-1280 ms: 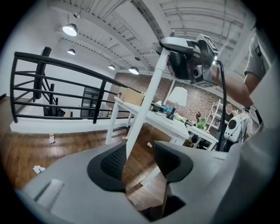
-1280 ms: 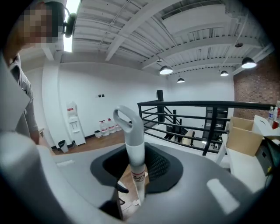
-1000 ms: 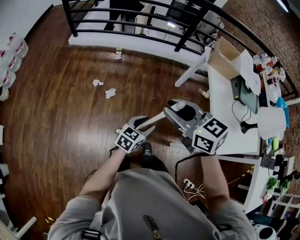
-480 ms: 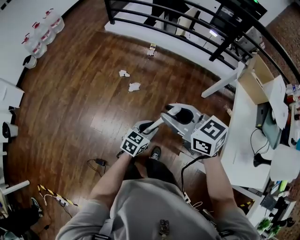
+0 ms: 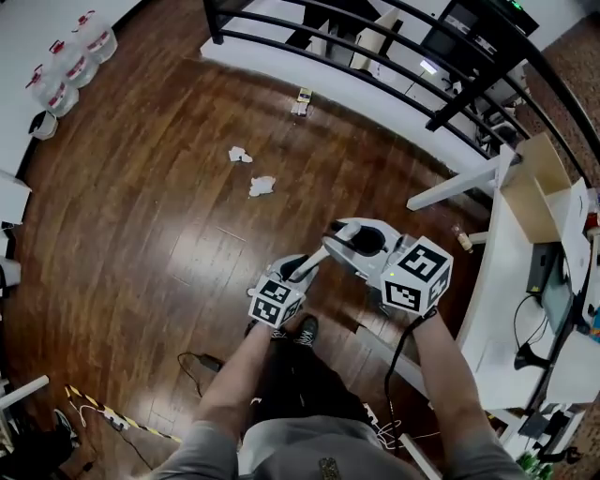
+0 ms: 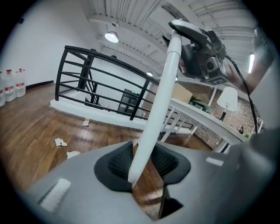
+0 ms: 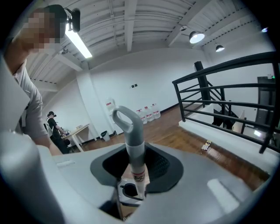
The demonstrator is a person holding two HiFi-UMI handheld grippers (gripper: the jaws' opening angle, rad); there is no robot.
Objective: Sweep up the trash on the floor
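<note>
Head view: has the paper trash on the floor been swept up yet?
No, one crumpled paper scrap and a second scrap lie loose on the wood floor.

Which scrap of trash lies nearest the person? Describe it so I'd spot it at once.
Start at the black railing across the top of the head view and come down the dark wood floor toward the person. Two crumpled white scraps lie there close together; yours is the lower-right scrap, nearer the person than the upper-left scrap.
</note>
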